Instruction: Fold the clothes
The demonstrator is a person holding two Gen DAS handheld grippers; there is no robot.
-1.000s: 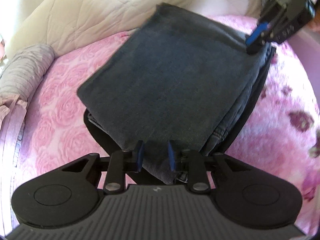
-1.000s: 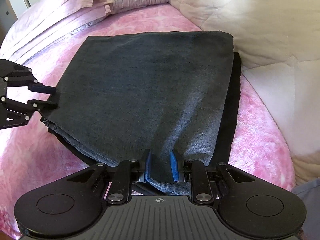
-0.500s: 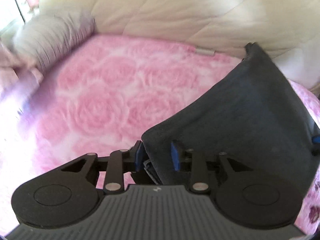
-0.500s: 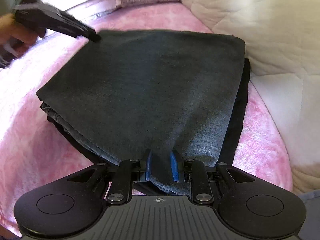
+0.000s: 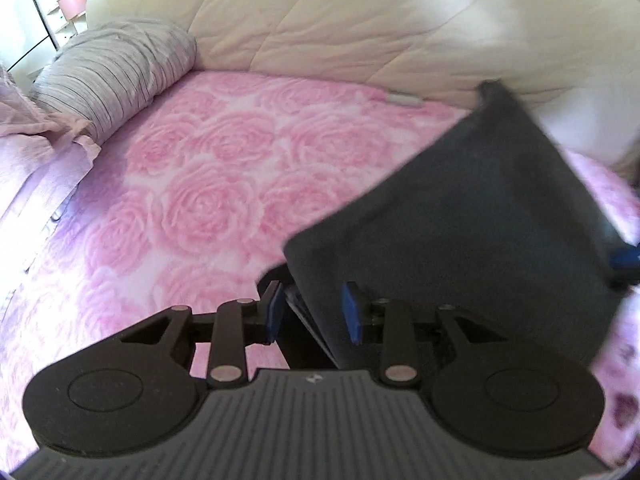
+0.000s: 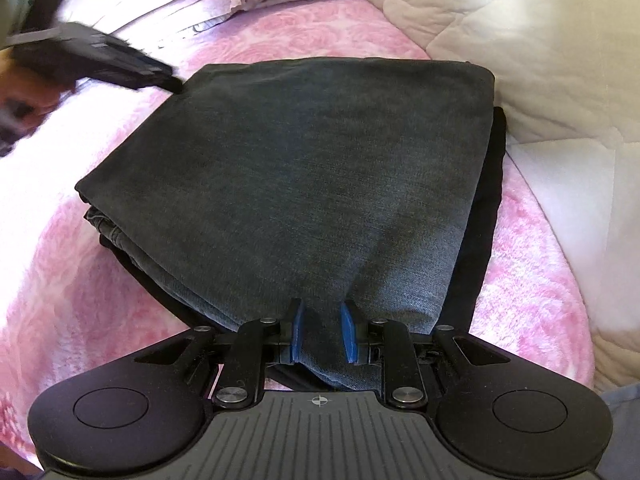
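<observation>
Your left hand-held gripper [image 5: 314, 310] has swung to the corner of the one folded dark grey jeans [image 6: 304, 168] and grips it; your right hand-held gripper [image 6: 322, 336] stays clenched on their edge, on one pink rose bed [image 5: 208, 184].

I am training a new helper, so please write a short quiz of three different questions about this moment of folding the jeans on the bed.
1. True or false: the right gripper is shut on the folded jeans.
2. Which lies under the jeans? A. a black garment B. a white towel C. a striped pillow
3. Fill in: the left gripper has a ____ of the jeans between its blue pads.

Key: 1 true. 2 A. 3 corner.
</observation>
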